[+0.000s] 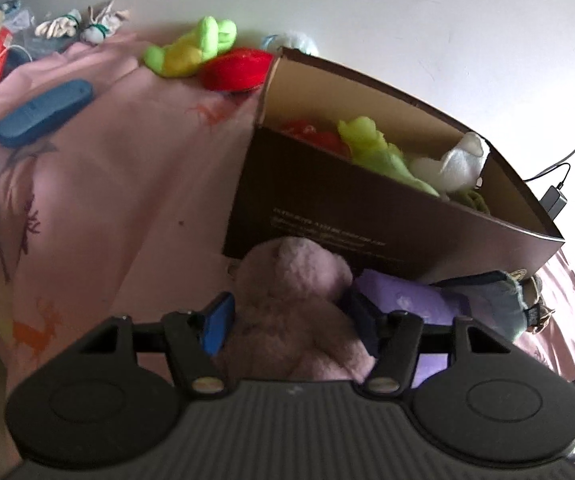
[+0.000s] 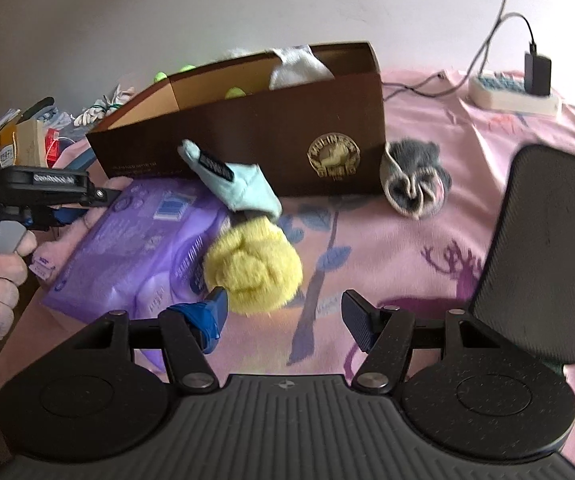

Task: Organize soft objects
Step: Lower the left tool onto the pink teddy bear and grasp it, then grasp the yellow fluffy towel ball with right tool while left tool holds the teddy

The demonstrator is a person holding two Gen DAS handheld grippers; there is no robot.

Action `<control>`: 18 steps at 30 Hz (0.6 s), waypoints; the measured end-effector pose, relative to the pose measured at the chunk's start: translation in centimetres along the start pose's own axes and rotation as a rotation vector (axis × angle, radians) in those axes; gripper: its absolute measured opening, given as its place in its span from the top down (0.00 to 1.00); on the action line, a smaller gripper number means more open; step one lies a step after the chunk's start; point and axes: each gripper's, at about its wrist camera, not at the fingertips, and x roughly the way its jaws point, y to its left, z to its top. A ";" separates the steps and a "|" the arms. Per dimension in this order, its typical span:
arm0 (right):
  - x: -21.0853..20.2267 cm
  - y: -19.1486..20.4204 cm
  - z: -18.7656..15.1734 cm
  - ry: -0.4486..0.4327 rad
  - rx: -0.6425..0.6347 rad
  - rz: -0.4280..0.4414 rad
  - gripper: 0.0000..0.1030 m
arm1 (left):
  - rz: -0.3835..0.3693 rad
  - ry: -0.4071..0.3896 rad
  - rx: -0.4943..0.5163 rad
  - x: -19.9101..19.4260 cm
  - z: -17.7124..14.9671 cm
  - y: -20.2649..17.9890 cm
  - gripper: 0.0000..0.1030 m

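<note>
My left gripper (image 1: 289, 320) is shut on a pink plush toy (image 1: 291, 292), which fills the gap between the pads. It sits just in front of the brown cardboard box (image 1: 367, 220). Inside the box lie a red plush (image 1: 311, 134), a green plush (image 1: 371, 148) and a white plush (image 1: 455, 164). My right gripper (image 2: 285, 316) stands open over the pink bedspread with nothing between its fingers. A yellow plush ball (image 2: 253, 268) lies just beyond its left fingertip. A light blue cloth piece (image 2: 239, 188) leans on the box (image 2: 267, 140).
A purple tissue pack (image 2: 139, 248) lies left of the yellow ball. A grey sock bundle (image 2: 415, 184) sits right of the box. Behind the box lie a green-yellow plush (image 1: 191, 48) and a red plush (image 1: 235, 68), with a blue case (image 1: 43, 114) at left. A power strip (image 2: 511, 94) is at far right.
</note>
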 end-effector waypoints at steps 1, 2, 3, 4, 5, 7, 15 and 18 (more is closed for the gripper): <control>0.0 0.1 0.2 -0.006 -0.007 0.001 0.53 | -0.007 0.001 0.001 0.2 0.1 0.2 0.37; 0.1 0.3 0.4 -0.012 -0.012 0.001 0.53 | -0.016 0.006 0.002 0.3 0.1 0.4 0.37; 0.1 0.4 0.5 -0.016 -0.016 0.001 0.53 | -0.022 0.011 0.008 0.5 0.2 0.5 0.37; 0.3 0.5 0.7 -0.017 -0.020 0.000 0.53 | -0.026 0.015 0.015 0.9 0.4 0.5 0.37; 0.6 0.6 0.8 -0.016 -0.022 -0.003 0.53 | -0.033 0.019 0.022 1.2 0.4 0.5 0.37; 1.2 0.6 0.9 -0.008 -0.020 -0.007 0.53 | -0.039 0.022 0.034 1.7 0.4 0.6 0.37; 3.2 0.8 1.5 0.019 0.019 0.030 0.53 | -0.079 0.000 0.019 3.0 0.1 1.8 0.33; 4.2 0.6 1.7 0.048 0.071 0.064 0.53 | -0.079 -0.019 0.035 2.8 -0.1 1.6 0.36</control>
